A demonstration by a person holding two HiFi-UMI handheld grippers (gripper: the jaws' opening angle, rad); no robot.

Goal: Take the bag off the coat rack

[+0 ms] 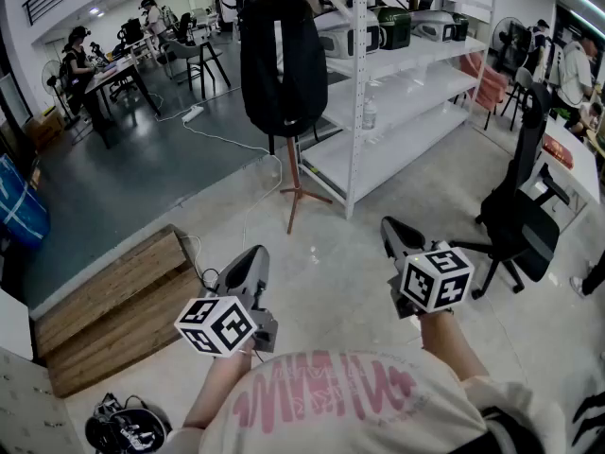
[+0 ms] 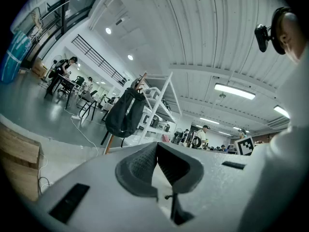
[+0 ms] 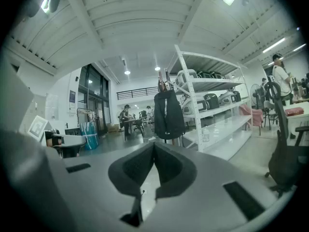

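Observation:
A black backpack (image 1: 283,64) with a pale stripe hangs on a wooden coat rack (image 1: 295,180) that stands on the floor well ahead of me. It shows too in the left gripper view, the backpack (image 2: 124,113) left of centre, and in the right gripper view, the backpack (image 3: 168,115) straight ahead. My left gripper (image 1: 253,263) and right gripper (image 1: 393,235) are held low in front of me, far short of the bag. Both are shut with nothing between their jaws, left gripper (image 2: 157,149), right gripper (image 3: 154,148).
A white metal shelving unit (image 1: 397,83) with boxes stands right beside the rack. A black office chair (image 1: 518,218) is at the right. A wooden platform (image 1: 118,305) lies at the left, with a white cable (image 1: 227,142) on the floor. People work at desks (image 1: 113,69) further back.

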